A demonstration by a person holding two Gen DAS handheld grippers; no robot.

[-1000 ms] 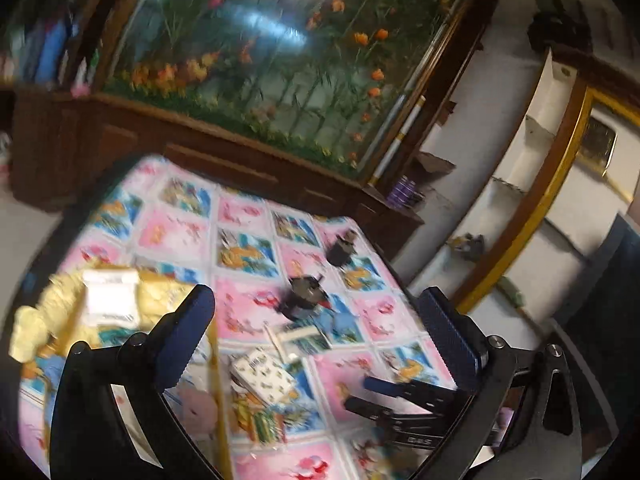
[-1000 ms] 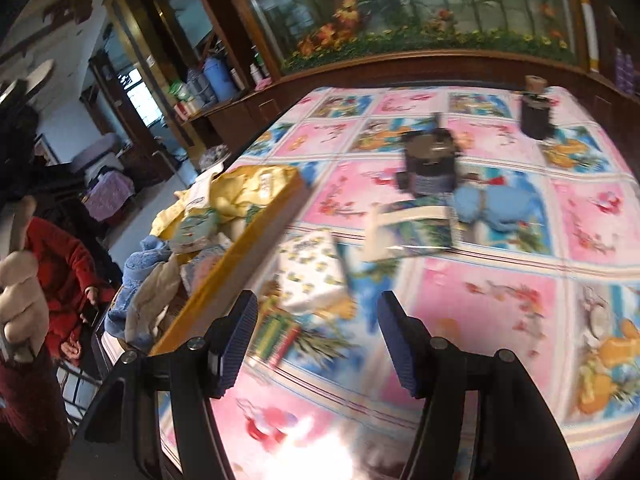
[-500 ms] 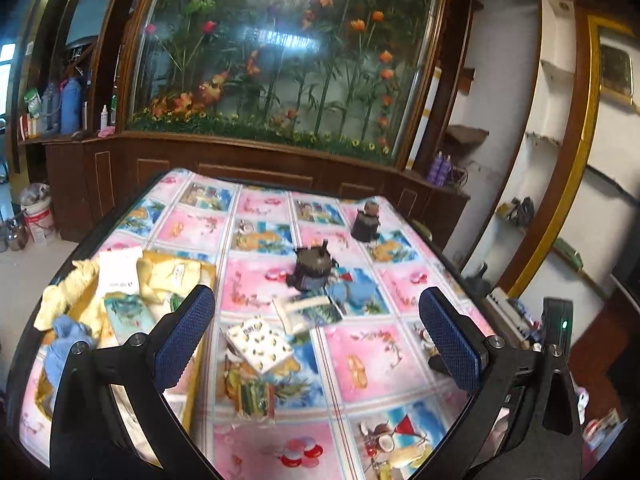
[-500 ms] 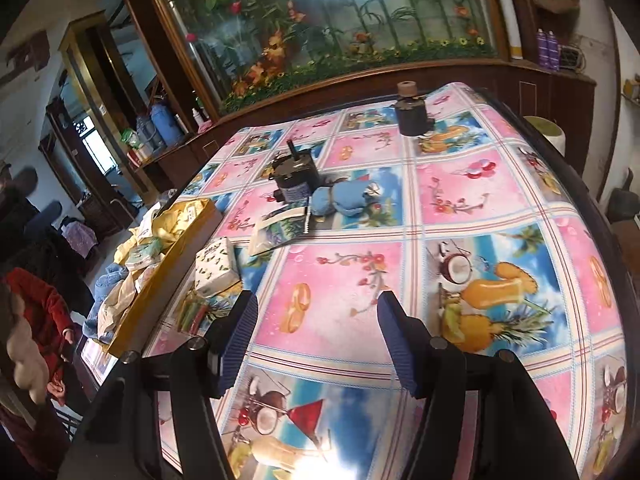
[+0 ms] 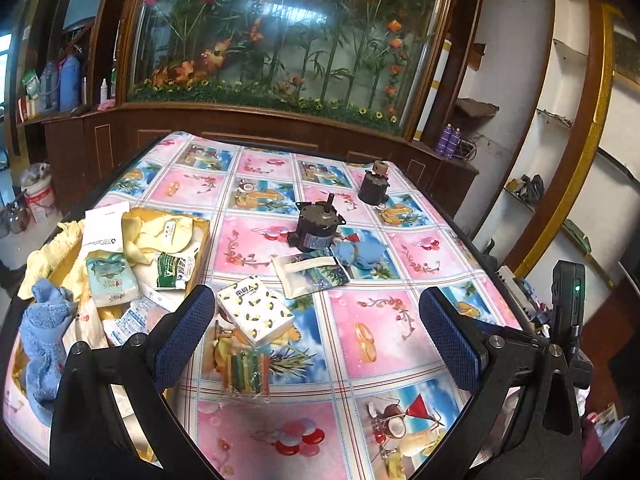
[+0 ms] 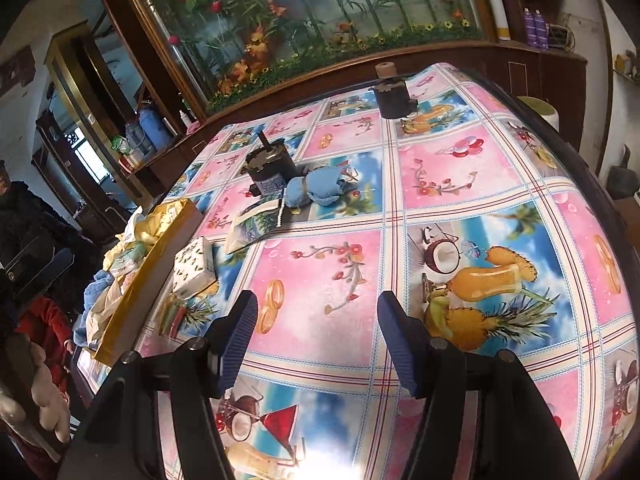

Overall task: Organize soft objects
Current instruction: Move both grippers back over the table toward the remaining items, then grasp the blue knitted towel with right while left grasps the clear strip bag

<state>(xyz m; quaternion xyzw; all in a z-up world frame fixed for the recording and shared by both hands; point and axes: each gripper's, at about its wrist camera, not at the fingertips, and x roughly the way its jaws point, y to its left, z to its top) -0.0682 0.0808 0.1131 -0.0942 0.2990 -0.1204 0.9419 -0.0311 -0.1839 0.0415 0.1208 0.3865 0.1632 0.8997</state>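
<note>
Holding both grippers above the near edge of the table (image 5: 400, 240), we carry nothing yet. Our left gripper (image 5: 316, 340) stands wide with only tablecloth between its pads; our right gripper (image 6: 316, 336) is spread about halfway, also bare.

The soft things are split. The yellow tray (image 5: 202, 240) at 9 o'clock in the left view already holds a blue towel (image 5: 44, 328), tissue packs and yellow cloth. Loose on the cloth:
- lemon-print tissue pack (image 5: 256, 310), just beside the left pad, about 11 o'clock from it
- small clear packet of coloured strips (image 5: 246, 372), nearer us, touching or nearly touching that pack
- flat pouch (image 5: 310, 274) at 12 o'clock, mid-table
- blue soft bundle (image 6: 316, 190), against the nearer motor (image 5: 314, 230)

Risks, as we judge them:
- Closing on the tissue pack may drag the clear packet along, since they lie so close.
- The flat pouch offers little edge; pads could slide over it.
- Reaching the blue bundle risks knocking the motor, which looks heavy and hard. A second motor (image 6: 392, 94) stands further back, well apart.
- The tray looks full; another piece may spill over its rim.
</note>
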